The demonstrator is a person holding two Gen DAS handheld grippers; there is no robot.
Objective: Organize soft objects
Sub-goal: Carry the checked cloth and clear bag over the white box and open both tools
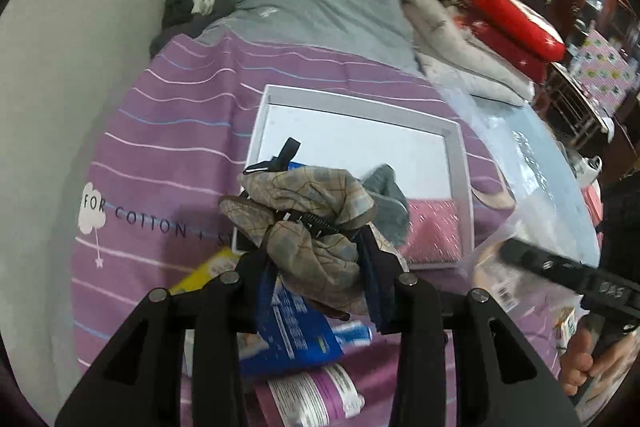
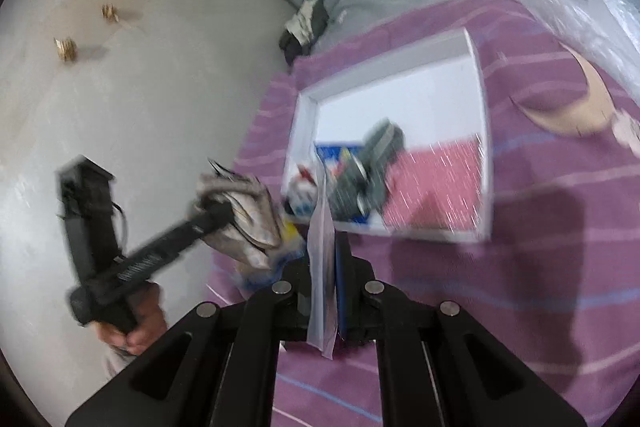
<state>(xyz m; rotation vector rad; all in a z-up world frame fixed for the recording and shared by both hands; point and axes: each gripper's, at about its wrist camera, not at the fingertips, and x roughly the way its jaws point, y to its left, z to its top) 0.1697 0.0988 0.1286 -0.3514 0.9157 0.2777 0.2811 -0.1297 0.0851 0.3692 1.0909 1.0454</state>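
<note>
Clamped in our left tool (image 1: 320, 227), the plaid cloth (image 1: 316, 223) bunches between its fingers, axis unclear; our right tool (image 2: 326, 247) pinches a clear bag (image 2: 322, 267) edge-on.

A bed fills the middle of both views, covered by a purple striped sheet (image 1: 168, 131) printed with "FOR COTTON" and a tan crescent moon (image 2: 576, 107). Beyond it lies a grey blanket (image 1: 320, 11), with a dark crumpled cloth (image 1: 196, 3) at its upper left corner. A pale grey floor (image 2: 120, 107) takes the left of the right wrist view, 2 small golden scraps (image 2: 66, 49) lying on it. At the upper right of the left wrist view sit a beige quilt (image 1: 452, 43), a red bolster (image 1: 516, 23) and dark wooden furniture (image 1: 580, 99)
</note>
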